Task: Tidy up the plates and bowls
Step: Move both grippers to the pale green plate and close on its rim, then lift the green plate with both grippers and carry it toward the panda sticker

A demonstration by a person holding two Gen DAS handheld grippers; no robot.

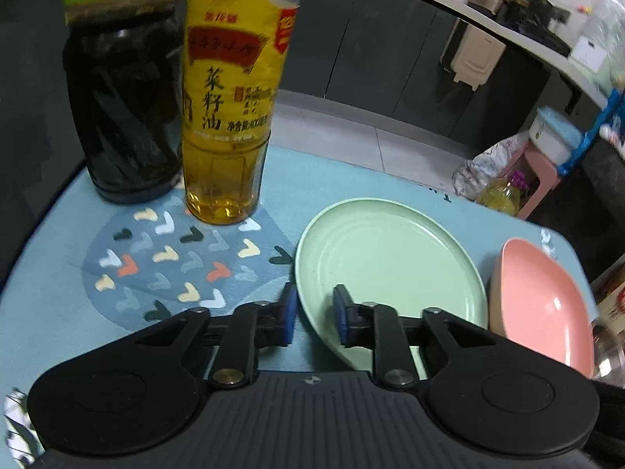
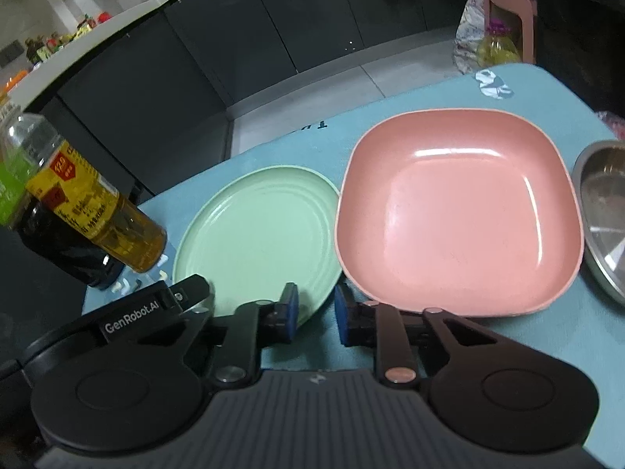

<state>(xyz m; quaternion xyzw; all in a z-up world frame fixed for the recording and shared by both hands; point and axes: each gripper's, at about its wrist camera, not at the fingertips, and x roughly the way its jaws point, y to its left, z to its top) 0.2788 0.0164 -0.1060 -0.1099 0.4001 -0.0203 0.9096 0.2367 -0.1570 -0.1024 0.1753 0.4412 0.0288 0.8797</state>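
A round green plate [image 1: 386, 262] lies flat on the blue mat, with a square pink bowl [image 1: 547, 305] to its right. My left gripper [image 1: 314, 314] is open and empty, its jaws either side of the plate's near-left rim. In the right wrist view the green plate [image 2: 258, 234] and pink bowl [image 2: 457, 211] sit side by side. My right gripper [image 2: 316, 314] is open and empty, just in front of the gap between them. A steel bowl [image 2: 605, 211] is at the right edge.
A yellow oil bottle [image 1: 230, 109] and a dark sauce bottle [image 1: 121, 90] stand at the mat's far left. The blue mat [image 1: 58, 273] ends at the table's far edge; beyond are floor, dark cabinets and a pink stool [image 1: 539, 179].
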